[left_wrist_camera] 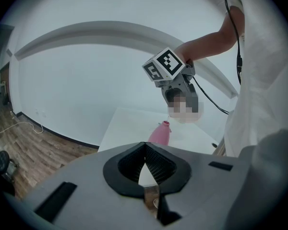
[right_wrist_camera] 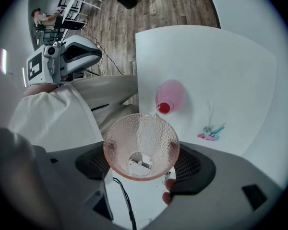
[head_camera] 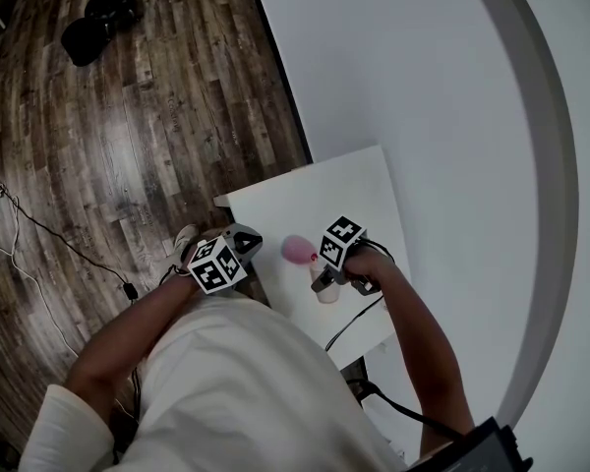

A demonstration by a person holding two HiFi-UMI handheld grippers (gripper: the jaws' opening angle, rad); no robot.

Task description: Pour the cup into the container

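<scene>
White table (head_camera: pixel 305 205); cup (right_wrist_camera: pixel 141 147) between right gripper's (right_wrist_camera: pixel 144 164) jaws, above container (right_wrist_camera: pixel 173 94).

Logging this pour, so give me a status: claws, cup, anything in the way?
Right claw shut on cup, tipped over pink bottle, liquid streaming in. Left claw shut, empty, held aside. Nothing blocking.

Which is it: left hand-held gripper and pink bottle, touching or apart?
Apart. The head view shows bare table between the left hand-held gripper and the pink bottle.
</scene>
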